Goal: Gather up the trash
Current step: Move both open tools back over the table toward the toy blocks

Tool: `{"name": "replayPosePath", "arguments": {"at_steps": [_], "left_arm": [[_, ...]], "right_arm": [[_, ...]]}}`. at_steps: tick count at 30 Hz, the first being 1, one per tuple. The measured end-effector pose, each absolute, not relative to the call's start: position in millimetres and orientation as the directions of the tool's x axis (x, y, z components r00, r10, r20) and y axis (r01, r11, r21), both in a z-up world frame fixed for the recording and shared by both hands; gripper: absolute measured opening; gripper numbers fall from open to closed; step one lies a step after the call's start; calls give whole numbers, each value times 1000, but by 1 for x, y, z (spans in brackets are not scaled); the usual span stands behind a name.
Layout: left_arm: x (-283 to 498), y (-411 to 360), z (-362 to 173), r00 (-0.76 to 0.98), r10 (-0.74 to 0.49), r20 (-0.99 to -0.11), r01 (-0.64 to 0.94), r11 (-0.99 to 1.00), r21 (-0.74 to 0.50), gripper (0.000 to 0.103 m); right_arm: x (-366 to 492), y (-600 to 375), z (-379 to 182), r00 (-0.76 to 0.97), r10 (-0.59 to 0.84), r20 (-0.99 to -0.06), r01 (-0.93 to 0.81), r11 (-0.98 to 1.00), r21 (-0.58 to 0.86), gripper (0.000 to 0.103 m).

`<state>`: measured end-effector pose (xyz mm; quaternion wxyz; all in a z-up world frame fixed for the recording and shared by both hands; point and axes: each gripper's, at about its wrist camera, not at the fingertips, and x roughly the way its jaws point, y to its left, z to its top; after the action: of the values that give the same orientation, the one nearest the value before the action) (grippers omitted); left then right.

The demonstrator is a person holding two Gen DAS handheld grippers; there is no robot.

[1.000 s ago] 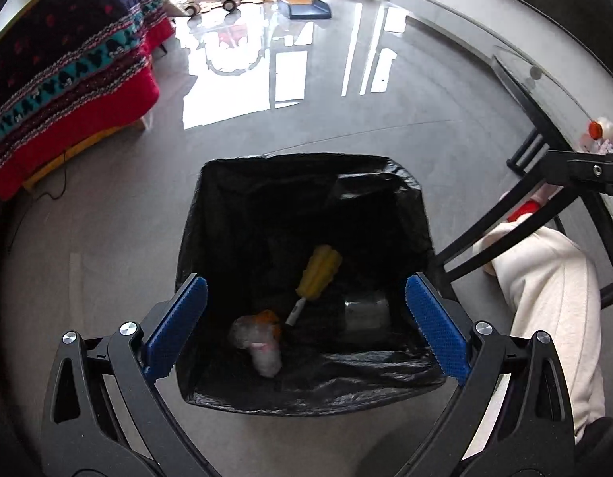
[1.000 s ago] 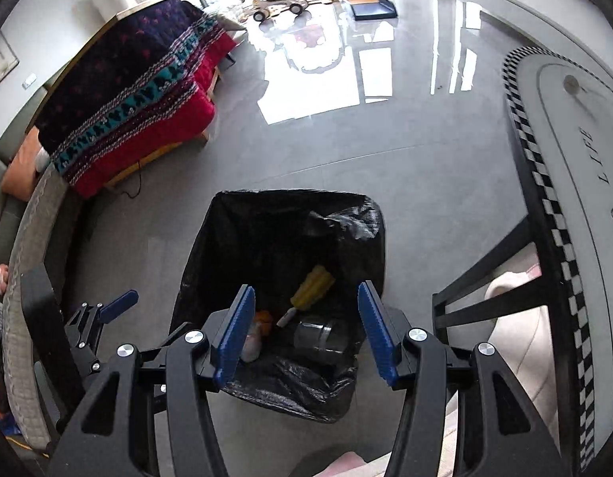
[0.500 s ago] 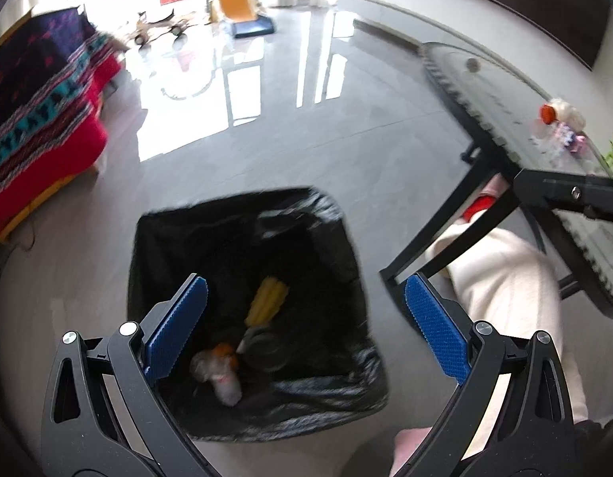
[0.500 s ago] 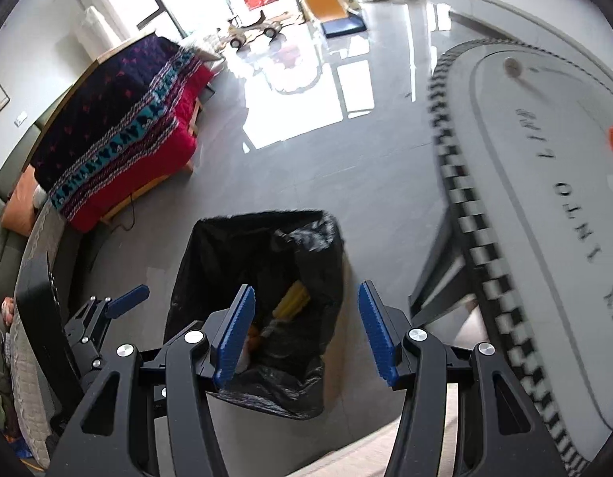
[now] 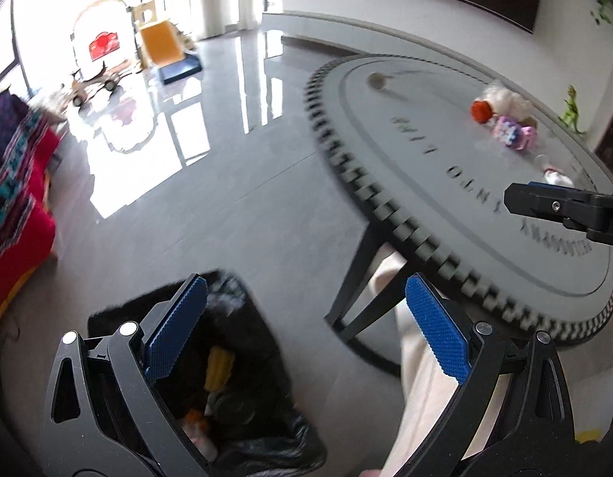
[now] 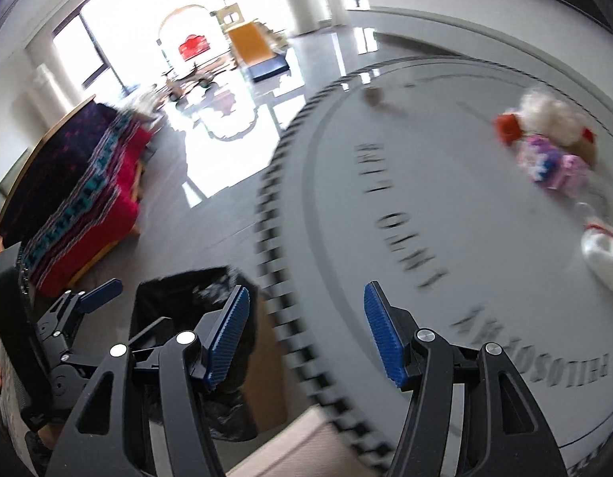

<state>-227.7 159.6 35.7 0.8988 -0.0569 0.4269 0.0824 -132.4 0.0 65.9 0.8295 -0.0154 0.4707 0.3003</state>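
Shift: both views have swung up and rightward off the bin onto the round table; the bin, central a second ago, now sits low left in each.
Blanket: red and dark patterned throw (image 6: 80, 183) over furniture at far left, well apart from the bin.
Bin: black-lined trash bin (image 5: 251, 342) on the grey floor (image 5: 211, 206), beside the table's dark legs (image 5: 358, 274); yellow item (image 5: 221, 361) and orange-and-white scraps (image 5: 195, 421) lie inside.
Left gripper: left gripper (image 5: 306, 334) empty, blue pads (image 5: 175, 326) spread wide, left pad over the bin's rim, right pad over pale cloth (image 5: 421, 401) below the table edge.
Right gripper: right gripper (image 6: 306, 338) empty, fingers (image 6: 382, 338) well apart, straddling the table's checkered rim; its black body also enters the left view at right.
Table: round grey table (image 6: 445, 238) with lettering, blurred.
Trash on table: orange-capped item (image 5: 480, 111) touching a white fluffy clump (image 5: 505, 99); pink-purple wrapper (image 5: 513, 133) just beside; small white scrap (image 6: 602, 254) nearer; small round piece (image 5: 376, 80) apart at the far rim.
Open room: broad bare floor left of the table; tabletop bare between the rim and the trash cluster.
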Motion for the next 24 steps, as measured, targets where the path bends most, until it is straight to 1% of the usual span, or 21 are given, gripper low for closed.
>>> {"name": "replayPosePath", "arguments": {"at_steps": [12,22,24], "left_arm": [[-126,82,47,637,-54,-769,7,998,-65,97],[-48,18,43,615,-159,-772,140,986,-92,97],[-38,9,43,614,-169,-771,160,983,-88,97]], "right_arm": [[-52,-97,64,474,394,-788,-309,912,270,61],[5,-172,51,509,310,-803,-111,949,296,61],[17,-184,47,511,287,-810,-68,953,295,57]]}}
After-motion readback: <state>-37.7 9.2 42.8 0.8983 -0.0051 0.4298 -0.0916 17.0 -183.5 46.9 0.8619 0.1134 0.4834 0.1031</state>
